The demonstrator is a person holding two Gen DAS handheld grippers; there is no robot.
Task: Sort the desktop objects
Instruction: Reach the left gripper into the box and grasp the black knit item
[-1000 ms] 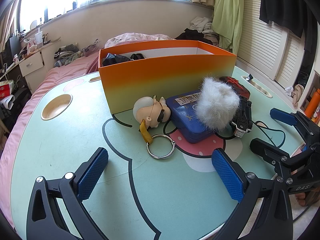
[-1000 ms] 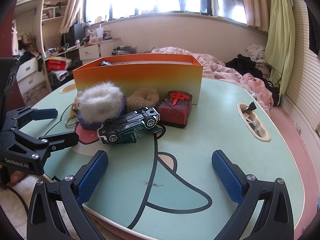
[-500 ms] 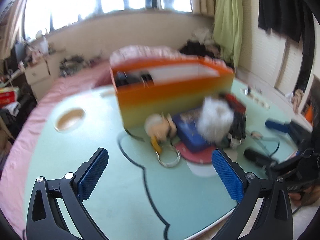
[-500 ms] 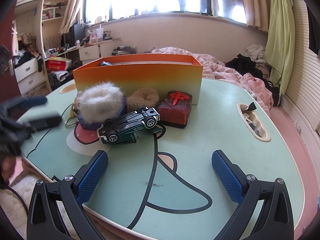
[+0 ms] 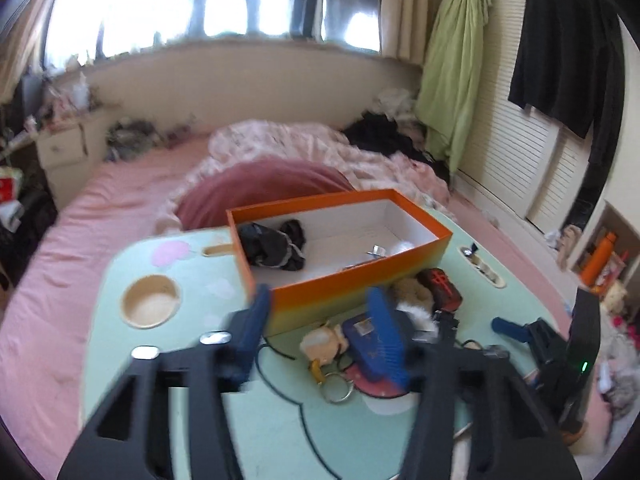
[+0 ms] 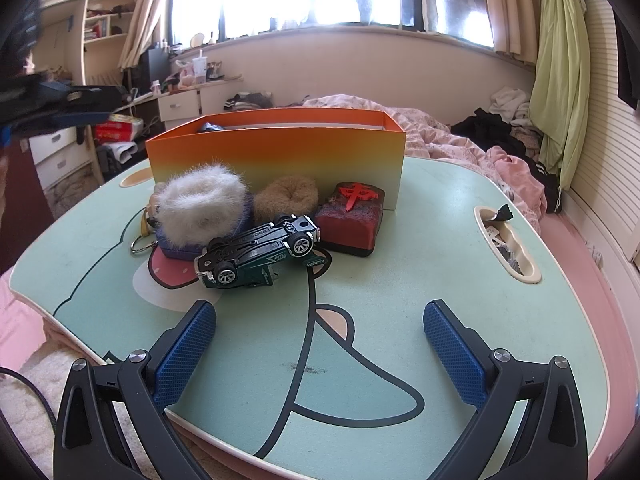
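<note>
From my right camera I read "CHINA" moulded into the black underside of the toy car [image 6: 256, 254], which lies wheels-up on the surface. On its green side, near the tail, white letters spell "CLASH", upside down to me. The red block [image 6: 352, 220] beside it carries a raised red Chinese character, 中, on its top face. The blue box [image 5: 362, 344] has a small label in my left camera, too blurred to read.
</note>
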